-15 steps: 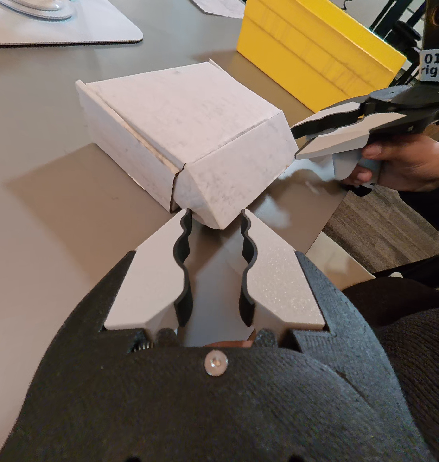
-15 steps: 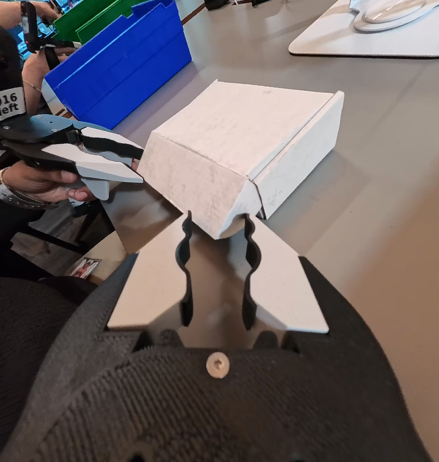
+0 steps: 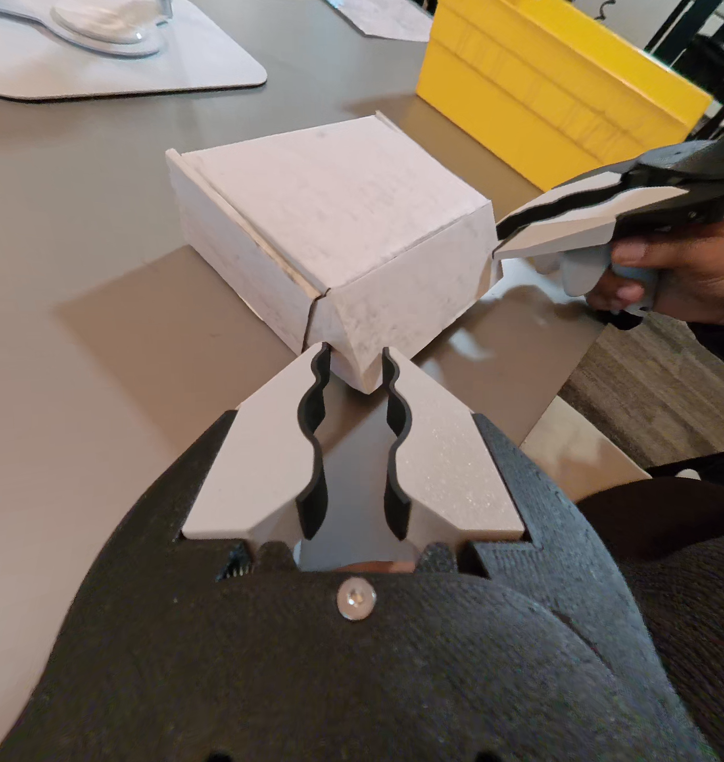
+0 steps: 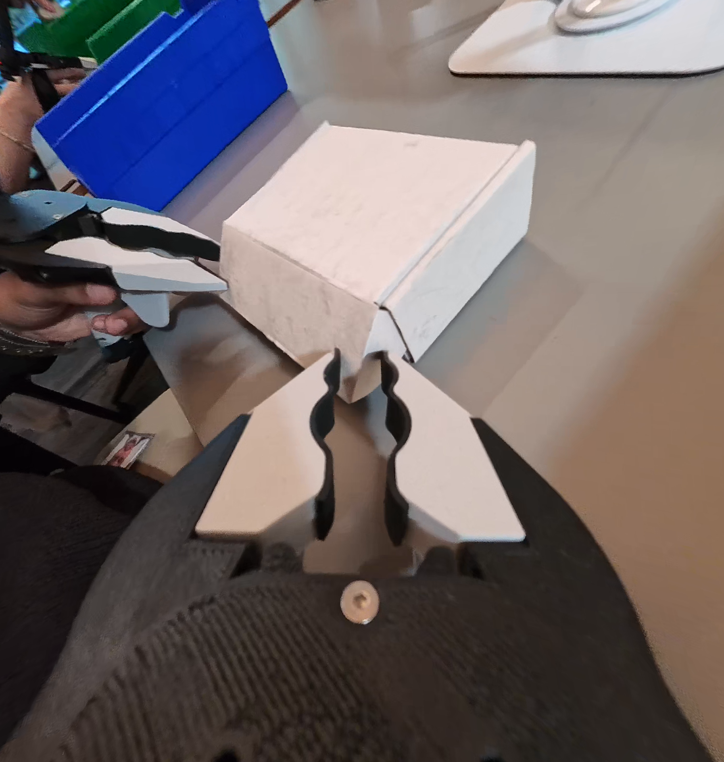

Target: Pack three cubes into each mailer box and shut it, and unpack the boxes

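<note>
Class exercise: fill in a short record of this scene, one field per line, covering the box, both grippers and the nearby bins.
Box: white mailer box, lid down, on grey table
Left gripper: open, fingertips astride the box's near left corner
Right gripper: open, astride the near right corner
Bins: yellow bin and blue bin on opposite sides of the box

White scuffed mailer box [image 3: 331,214], grey counter [image 3: 84,330], yellow bin [image 3: 537,82], blue bin [image 4: 166,115], grey-and-black tongs [image 3: 356,358]
</note>
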The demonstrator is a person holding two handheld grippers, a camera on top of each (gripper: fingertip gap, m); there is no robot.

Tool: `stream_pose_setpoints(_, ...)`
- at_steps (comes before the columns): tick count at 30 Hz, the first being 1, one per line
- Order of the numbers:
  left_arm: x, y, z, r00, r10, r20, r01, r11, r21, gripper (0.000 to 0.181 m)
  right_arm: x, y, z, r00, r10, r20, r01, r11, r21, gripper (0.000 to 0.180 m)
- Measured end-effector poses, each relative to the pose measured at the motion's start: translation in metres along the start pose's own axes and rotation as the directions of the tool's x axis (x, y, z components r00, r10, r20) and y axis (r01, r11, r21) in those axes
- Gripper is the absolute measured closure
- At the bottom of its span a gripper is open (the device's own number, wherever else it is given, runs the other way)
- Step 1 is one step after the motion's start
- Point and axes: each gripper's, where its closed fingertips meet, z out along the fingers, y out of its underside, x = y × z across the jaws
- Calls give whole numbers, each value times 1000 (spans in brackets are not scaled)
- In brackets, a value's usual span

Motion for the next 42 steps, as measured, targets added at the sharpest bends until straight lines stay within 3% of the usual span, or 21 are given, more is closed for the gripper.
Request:
stream_pose_setpoints(5, -6, 7, 8, 998, -13, 61, 16, 999, -50, 159, 7, 5, 6, 998, -19, -60, 16, 999, -45, 161)
stream_pose_setpoints(10, 0, 5, 4, 1000, -2, 19, 3, 999, -40, 151, -2, 4, 2, 994, -100, -32, 99, 994, -38, 146)
stream_pose_setpoints(16, -17, -8, -12, 992, 82, 99, -84, 996, 21, 118, 10, -10, -11, 957, -272, -96, 275, 961, 17, 124)
stream_pose_setpoints(18, -16, -7, -7, 994, 87, 65, -86, 996, -28, 100, 11, -7, -5, 952, -298, -75, 297, 955, -28, 110)
stream_pose_setpoints(21, -10, -1, 4, 993, 115, -5, -115, 987, -113, 86, 12, 0, 5, 941, -338, -37, 333, 938, -95, 107)
stream_pose_setpoints(25, -16, -1, 20, 981, 194, -28, -196, 966, -170, 88, 7, 2, 16, 942, -333, 44, 336, 933, -128, 108)
stream_pose_setpoints(29, -13, 6, 26, 975, 213, -66, -222, 951, -217, 104, 8, 13, 22, 942, -323, 87, 334, 922, -197, 115)
stream_pose_setpoints(36, -13, 6, 25, 976, 208, -70, -218, 952, -214, 114, 11, 14, 22, 949, -301, 92, 314, 927, -206, 124)
stream_pose_setpoints(42, -20, 6, 27, 974, 228, -11, -225, 948, -227, 128, 19, 12, 24, 949, -316, 11, 309, 920, -242, 141)
